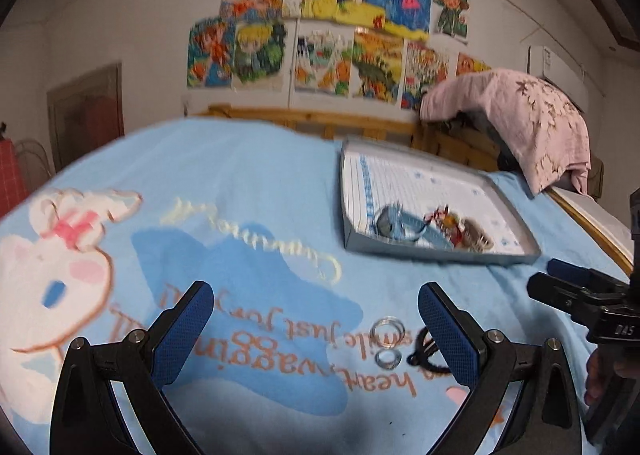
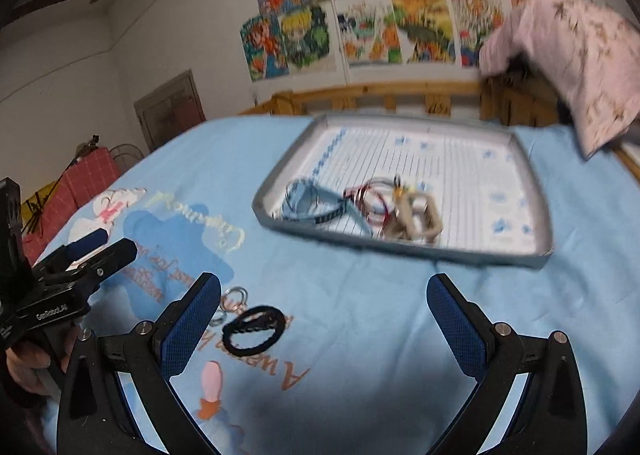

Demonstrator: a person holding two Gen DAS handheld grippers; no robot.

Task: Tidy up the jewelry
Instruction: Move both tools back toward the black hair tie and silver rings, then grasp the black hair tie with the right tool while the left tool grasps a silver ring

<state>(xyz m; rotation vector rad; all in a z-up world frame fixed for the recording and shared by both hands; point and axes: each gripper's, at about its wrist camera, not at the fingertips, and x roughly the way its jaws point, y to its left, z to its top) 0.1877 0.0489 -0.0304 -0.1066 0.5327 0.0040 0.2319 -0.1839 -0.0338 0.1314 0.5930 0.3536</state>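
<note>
A shallow grey tray [image 1: 436, 253] [image 2: 400, 245] lies on the blue blanket and holds a blue bracelet [image 1: 400, 225] [image 2: 316, 205], a red-and-gold piece [image 1: 446, 221] [image 2: 372, 195] and a beige bangle [image 1: 476, 237] [image 2: 418, 217]. Loose on the blanket lie two clear rings [image 1: 387, 341] [image 2: 232, 301] and a black braided hair band [image 1: 426, 351] [image 2: 254, 329]. My left gripper [image 1: 316, 325] hangs open over the blanket, the rings just inside its right finger. My right gripper [image 2: 324, 319] is open too, with the black band beside its left finger. Nothing is held.
The blue cartoon blanket [image 1: 224, 239] covers a bed with a wooden rail [image 1: 320, 123] behind. A pink cloth [image 1: 532, 115] [image 2: 576, 67] drapes over the rail at the right. Drawings [image 1: 340, 31] cover the wall. A person's hand [image 2: 28, 371] holds the other gripper at the left.
</note>
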